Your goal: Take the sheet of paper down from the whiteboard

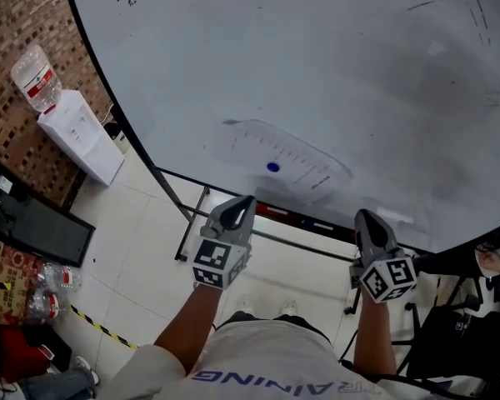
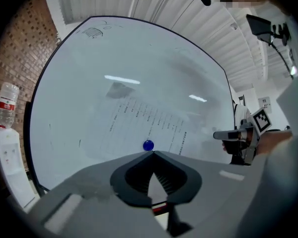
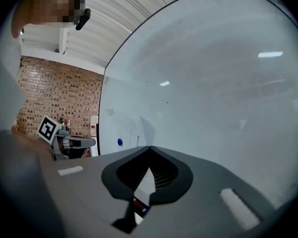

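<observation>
A printed sheet of paper hangs on the whiteboard, pinned by a round blue magnet. In the left gripper view the sheet of paper and the magnet sit just beyond the tips of my left gripper. My left gripper is shut and empty, a little below the sheet. My right gripper is shut and empty too, below the board to the right of the sheet. From the right gripper view the magnet and paper lie far to the left.
A white water dispenser with a bottle stands left of the board by a brick wall. The board's tray holds markers. A dark mat, several bottles and black stands occupy the floor.
</observation>
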The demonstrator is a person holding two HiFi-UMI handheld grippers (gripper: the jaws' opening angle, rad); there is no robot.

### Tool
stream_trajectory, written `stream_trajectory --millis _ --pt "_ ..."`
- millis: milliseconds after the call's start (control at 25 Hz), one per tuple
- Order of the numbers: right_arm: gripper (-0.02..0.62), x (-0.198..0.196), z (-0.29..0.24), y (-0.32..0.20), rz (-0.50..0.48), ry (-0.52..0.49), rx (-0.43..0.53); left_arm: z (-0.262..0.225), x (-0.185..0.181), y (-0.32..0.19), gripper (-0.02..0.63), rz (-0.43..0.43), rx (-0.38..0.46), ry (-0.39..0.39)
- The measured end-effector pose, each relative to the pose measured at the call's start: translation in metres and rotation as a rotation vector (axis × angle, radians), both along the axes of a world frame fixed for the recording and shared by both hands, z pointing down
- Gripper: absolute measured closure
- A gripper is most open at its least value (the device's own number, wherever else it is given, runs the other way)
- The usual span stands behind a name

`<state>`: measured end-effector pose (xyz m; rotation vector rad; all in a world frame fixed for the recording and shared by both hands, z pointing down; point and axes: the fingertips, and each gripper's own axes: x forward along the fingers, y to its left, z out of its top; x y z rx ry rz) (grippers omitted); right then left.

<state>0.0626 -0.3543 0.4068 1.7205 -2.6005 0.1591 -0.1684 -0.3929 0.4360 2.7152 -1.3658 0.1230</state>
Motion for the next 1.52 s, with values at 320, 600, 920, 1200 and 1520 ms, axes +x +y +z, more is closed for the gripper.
stream_trajectory --millis 320,600,920,1200,1520 --pt "0.589 -0.009 -0.017 -0.025 -0.047 0.006 0.039 -0.008 0.028 -0.045 0.604 -0.075 0.158 -0.222" --pt "0.589 -0.014 -0.022 -0.036 -0.079 0.005 0.052 -0.005 0.043 -0.065 0.520 -0.073 0.159 -0.249" --pt "0.589 -0.018 -0.018 -0.039 -0.095 -0.002 0.043 0.001 0.048 -0.077 0.469 -0.081 0.144 -0.271" --pt "0.589 -0.021 -0.016 -0.038 -0.100 -0.002 0.034 0.012 0.049 -0.081 0.468 -0.136 0.130 -0.267" --pt "0.589 -0.022 -0.016 -0.039 -0.105 0.014 0.036 0.011 0.050 -0.082 0.479 -0.131 0.119 -0.252"
